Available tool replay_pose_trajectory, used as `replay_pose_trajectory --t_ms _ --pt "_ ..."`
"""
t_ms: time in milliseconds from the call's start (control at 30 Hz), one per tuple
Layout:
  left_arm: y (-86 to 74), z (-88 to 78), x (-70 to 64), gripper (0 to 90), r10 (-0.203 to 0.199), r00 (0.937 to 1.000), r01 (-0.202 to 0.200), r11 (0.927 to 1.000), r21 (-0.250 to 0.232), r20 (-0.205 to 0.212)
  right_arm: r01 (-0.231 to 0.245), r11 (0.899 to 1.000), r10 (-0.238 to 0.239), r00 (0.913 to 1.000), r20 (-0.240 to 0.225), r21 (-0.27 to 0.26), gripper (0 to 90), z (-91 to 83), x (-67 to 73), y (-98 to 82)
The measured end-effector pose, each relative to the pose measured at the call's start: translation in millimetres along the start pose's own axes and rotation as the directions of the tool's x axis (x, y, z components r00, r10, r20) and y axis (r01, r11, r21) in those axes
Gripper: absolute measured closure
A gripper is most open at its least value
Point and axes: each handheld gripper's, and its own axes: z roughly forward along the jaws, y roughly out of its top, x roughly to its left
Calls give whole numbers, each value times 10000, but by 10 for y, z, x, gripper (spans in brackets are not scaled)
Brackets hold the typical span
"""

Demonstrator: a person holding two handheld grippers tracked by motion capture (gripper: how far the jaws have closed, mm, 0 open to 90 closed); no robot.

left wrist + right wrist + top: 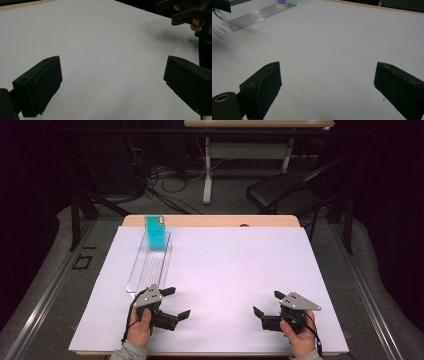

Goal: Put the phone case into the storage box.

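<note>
A clear ribbed tray (150, 265) lies on the left part of the white sheet (225, 270), with a teal block (156, 234) standing upright at its far end. My left gripper (176, 303) rests near the tray's near end, open, nothing between its fingers. My right gripper (267, 303) sits at the front right, open and empty, pointing left. In the left gripper view my left gripper (112, 82) faces bare sheet, with the right gripper (187, 11) far off. In the right gripper view my right gripper (327, 87) faces bare sheet, the tray (257, 15) at top left.
The wooden table edge (210, 220) runs along the back of the sheet. Beyond it stand a black folding chair (285, 190), a table leg (208, 170) and floor cables (160, 180). Bare sheet stretches between the two grippers.
</note>
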Motion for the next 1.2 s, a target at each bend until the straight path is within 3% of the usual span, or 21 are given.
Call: replay_pose_trajectory --t_ms 1200 --pt "-5 9 17 21 -130 9999 130 9999 95 19 246 9997 -245 9994 -246 59 72 35 68 -6"
